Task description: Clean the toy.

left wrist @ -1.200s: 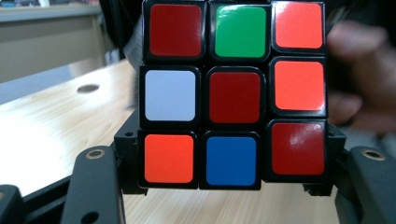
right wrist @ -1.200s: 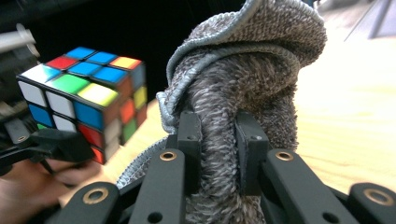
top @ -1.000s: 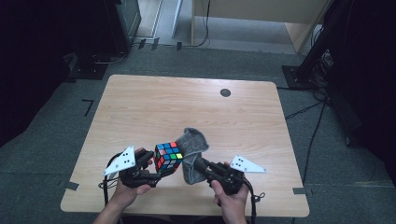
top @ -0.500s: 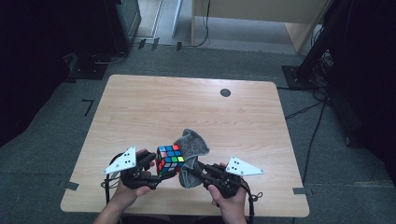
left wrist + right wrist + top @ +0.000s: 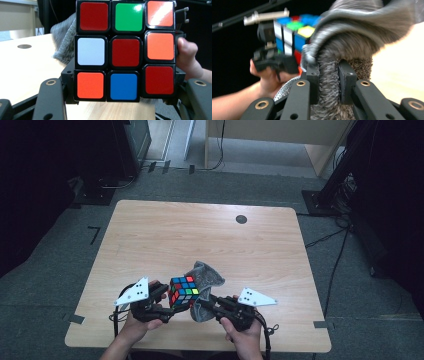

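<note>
A scrambled puzzle cube with coloured stickers is held just above the table's front edge. My left gripper is shut on it. In the left gripper view the cube fills the space between the black jaws. A grey cloth is bunched against the cube's right side. My right gripper is shut on that cloth. The right gripper view has the cloth pinched between the two pads, folding up and over towards the cube.
The light wooden table has a small dark round hole near its far right edge. Grey carpet surrounds the table, with black stands and cables on the floor at the right and far left.
Both hands drew slightly nearer the table's front edge, the cloth staying against the cube. The grips are unchanged.
</note>
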The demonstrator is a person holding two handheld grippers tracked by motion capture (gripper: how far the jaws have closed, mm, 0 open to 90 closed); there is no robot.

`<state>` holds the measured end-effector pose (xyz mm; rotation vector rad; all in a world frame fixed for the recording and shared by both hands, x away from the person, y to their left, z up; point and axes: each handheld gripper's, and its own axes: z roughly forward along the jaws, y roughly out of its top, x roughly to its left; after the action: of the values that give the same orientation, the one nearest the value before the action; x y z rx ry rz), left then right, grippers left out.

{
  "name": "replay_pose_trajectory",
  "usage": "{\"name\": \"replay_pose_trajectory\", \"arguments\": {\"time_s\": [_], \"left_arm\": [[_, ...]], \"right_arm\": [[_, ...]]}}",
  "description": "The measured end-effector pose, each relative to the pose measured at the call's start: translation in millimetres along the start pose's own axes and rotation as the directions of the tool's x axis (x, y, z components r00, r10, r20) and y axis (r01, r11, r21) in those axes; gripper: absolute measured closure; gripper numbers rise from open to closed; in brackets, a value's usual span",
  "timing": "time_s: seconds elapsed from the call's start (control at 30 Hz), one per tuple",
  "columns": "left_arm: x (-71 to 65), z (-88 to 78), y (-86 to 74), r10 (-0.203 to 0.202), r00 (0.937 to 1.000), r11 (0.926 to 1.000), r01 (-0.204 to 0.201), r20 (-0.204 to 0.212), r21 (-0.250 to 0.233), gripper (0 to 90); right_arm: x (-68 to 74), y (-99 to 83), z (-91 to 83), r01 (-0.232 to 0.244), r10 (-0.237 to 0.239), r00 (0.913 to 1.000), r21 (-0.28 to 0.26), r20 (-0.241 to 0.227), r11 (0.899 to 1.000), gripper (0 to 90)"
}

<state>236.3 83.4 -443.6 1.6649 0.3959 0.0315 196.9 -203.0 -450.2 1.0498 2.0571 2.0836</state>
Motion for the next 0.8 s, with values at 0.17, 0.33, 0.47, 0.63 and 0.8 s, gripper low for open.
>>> {"name": "replay_pose_trajectory", "arguments": {"time_s": [0.17, 0.33, 0.47, 0.63, 0.8], "left_arm": [[5.6, -2.4, -0.5, -0.014, 0.9995, 0.9997, 0.015, -0.027, 0.019, 34.0], [5.4, -4.6, 0.9, -0.004, 0.9996, 0.9998, 0.004, -0.028, 0.019, 34.0], [3.5, -0.2, -0.1, -0.006, 1.0000, 0.9997, 0.006, -0.007, 0.024, 33.9], [6.0, -2.9, 0.2, 0.000, 0.9992, 0.9994, 0.001, -0.039, 0.035, 33.9], [12.3, 1.0, -1.7, -0.010, 0.9945, 0.9908, 0.024, -0.104, 0.133, 33.9]], "right_arm": [[-6.3, -10.1, 10.3, -0.024, 0.028, 0.9989, 0.095, -0.039, 0.995, 75.1], [-9.9, 3.8, -9.5, -0.025, 0.025, 0.9995, -0.031, 0.017, 0.999, 75.2], [-4.1, -0.3, -1.6, -0.005, 0.005, 0.9997, -0.003, -0.025, 1.000, 75.2], [-4.3, -10.5, 11.0, 0.033, -0.027, 0.9984, 0.118, -0.049, 0.993, 75.3], [-10.3, 1.8, -5.2, 0.107, -0.128, 0.9784, 0.132, 0.162, 0.986, 75.6]]}}
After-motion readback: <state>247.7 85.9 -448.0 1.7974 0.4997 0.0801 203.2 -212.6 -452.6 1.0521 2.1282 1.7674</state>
